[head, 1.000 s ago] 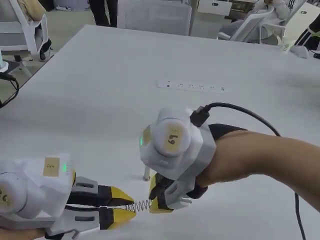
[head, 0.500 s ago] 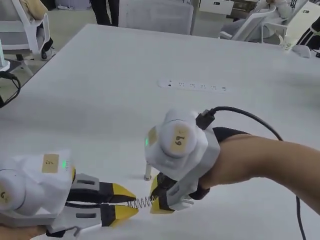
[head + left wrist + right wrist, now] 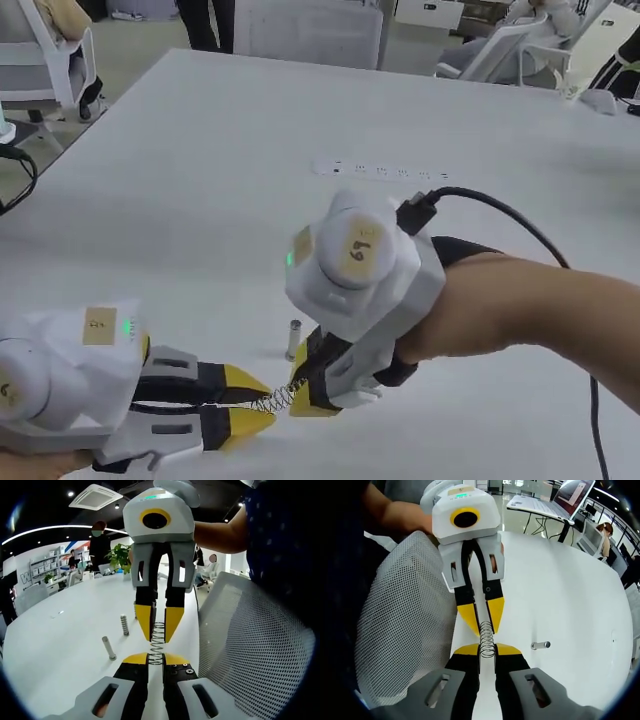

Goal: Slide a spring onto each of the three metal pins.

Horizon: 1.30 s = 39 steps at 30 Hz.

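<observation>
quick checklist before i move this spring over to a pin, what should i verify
1. Grip on the spring by left claw and right claw, one at each end: ok.
2. The spring unkinked: ok.
3. The bare pin upright and free: ok.
4. Open end on the spring: not ok, both sit in claws.
5. The spring lined up with the bare pin: not ok, off to one side.
6. The farther pin already loaded: ok.
</observation>
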Each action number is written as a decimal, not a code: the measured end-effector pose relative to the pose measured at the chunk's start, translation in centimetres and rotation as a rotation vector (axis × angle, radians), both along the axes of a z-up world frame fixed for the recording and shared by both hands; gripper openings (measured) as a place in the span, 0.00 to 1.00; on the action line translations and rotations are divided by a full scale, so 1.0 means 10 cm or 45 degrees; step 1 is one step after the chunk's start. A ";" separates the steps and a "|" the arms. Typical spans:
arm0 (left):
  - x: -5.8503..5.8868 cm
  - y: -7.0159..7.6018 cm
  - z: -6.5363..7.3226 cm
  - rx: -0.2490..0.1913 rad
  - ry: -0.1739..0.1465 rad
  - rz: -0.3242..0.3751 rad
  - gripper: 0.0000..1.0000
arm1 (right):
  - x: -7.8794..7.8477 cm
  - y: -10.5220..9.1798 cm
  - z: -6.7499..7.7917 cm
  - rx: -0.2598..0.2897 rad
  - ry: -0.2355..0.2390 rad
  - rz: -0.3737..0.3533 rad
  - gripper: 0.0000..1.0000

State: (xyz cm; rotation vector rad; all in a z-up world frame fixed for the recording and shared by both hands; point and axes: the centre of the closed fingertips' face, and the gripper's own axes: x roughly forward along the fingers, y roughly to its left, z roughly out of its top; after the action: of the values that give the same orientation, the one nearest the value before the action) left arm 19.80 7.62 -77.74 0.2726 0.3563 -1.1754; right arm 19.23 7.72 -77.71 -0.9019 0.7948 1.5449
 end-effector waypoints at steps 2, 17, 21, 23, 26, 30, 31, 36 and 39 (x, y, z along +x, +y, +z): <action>0.00 0.00 0.00 0.001 -0.002 0.000 0.02 | -0.01 0.04 0.04 0.019 0.010 -0.007 0.08; 0.03 -0.02 0.03 -0.027 -0.013 0.017 0.02 | 0.00 0.12 0.13 0.022 -0.017 0.007 0.08; 0.04 -0.02 0.03 -0.051 -0.003 0.026 0.01 | 0.02 0.12 0.13 0.038 0.003 -0.012 0.10; 0.05 -0.02 0.03 -0.052 -0.005 0.029 0.01 | 0.03 0.11 0.12 0.041 -0.009 -0.007 0.13; 0.05 -0.02 0.03 -0.054 -0.004 0.031 0.01 | 0.03 0.10 0.10 0.037 -0.007 -0.007 0.11; 0.06 -0.02 0.05 -0.067 -0.004 0.036 0.01 | 0.04 0.11 0.09 0.048 -0.005 -0.014 0.09; 0.06 -0.02 0.05 -0.070 -0.005 0.038 0.01 | 0.04 0.11 0.09 0.050 -0.005 -0.015 0.09; 0.07 -0.03 0.07 -0.075 -0.007 0.043 0.01 | 0.04 0.12 0.09 0.058 0.000 -0.019 0.09; 0.07 -0.03 0.07 -0.078 -0.008 0.048 0.01 | 0.04 0.12 0.09 0.063 0.006 -0.023 0.09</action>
State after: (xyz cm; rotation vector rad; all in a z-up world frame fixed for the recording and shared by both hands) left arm 20.53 7.30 -76.99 0.2153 0.3179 -1.1459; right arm 19.64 8.95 -76.83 -0.8530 0.7631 1.5449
